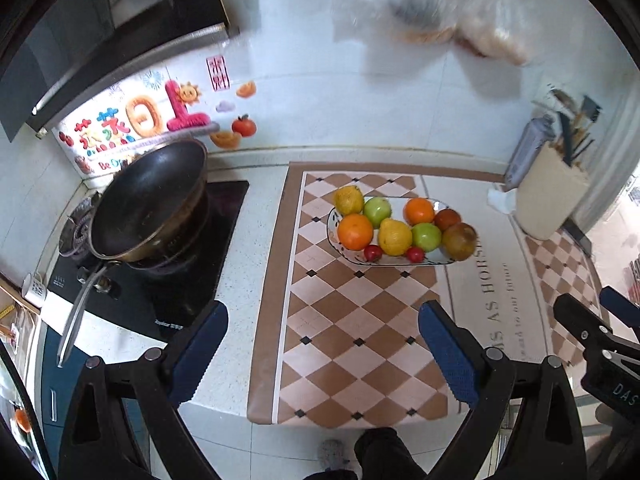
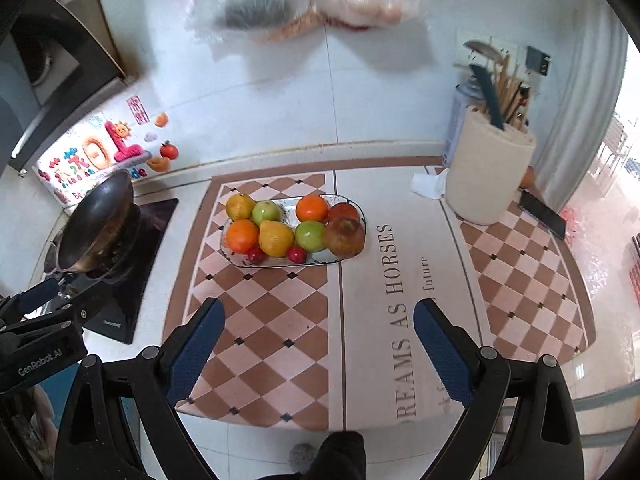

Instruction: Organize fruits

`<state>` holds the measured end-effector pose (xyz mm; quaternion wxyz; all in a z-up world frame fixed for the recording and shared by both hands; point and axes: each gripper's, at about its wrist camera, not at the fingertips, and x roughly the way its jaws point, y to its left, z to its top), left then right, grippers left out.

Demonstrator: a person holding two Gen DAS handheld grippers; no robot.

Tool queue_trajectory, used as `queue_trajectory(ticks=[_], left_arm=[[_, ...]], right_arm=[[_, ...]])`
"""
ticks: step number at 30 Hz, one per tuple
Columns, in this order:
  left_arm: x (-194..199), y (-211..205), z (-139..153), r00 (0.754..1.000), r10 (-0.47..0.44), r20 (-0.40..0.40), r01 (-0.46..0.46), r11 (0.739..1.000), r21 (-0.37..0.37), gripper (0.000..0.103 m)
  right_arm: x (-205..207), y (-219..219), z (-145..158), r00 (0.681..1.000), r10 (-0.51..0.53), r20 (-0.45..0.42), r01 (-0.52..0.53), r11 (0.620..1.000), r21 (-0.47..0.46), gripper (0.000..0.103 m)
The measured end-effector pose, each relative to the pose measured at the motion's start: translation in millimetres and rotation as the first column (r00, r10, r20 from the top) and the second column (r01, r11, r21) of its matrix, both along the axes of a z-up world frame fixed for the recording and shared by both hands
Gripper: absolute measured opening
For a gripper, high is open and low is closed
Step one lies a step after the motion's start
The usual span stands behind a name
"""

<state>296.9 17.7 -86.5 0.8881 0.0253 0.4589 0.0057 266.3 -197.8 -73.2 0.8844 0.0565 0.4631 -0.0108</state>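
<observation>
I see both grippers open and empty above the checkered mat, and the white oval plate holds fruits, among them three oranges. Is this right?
Not quite: the white oval plate holds two oranges, not three, as the right wrist view shows. The rest stands: the left gripper and the right gripper are open and empty above the checkered mat.

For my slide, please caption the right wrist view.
Open right gripper hovers before a white oval plate of mixed fruit.
</observation>
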Motion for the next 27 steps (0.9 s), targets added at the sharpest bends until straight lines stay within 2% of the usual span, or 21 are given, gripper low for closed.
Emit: queue_trajectory(ticks=[13,21,27], left_arm=[[-86.6,1.0,63.0,0.993,0.007,0.116,-0.006,1.000,-0.010,0.098],[-120.9,-2.8,78.0,0.991,0.005,0.133,-0.003,1.000,-0.019,0.098],[-131.9,-7.7,80.6,0.991,0.004,0.131,0.000,1.000,-0.025,0.098]], right_arm=[[-97.2,4.4,83.1,0.992,0.028,0.126,-0.026,1.000,-0.016,0.098],[-136.7,-2.8,117.7,0.983,0.046,0.176,-0.044,0.999,-0.016,0.099],[-149.9,-2.6,127.4,0.981,0.070,0.179,-0.071,0.998,-0.004,0.099]])
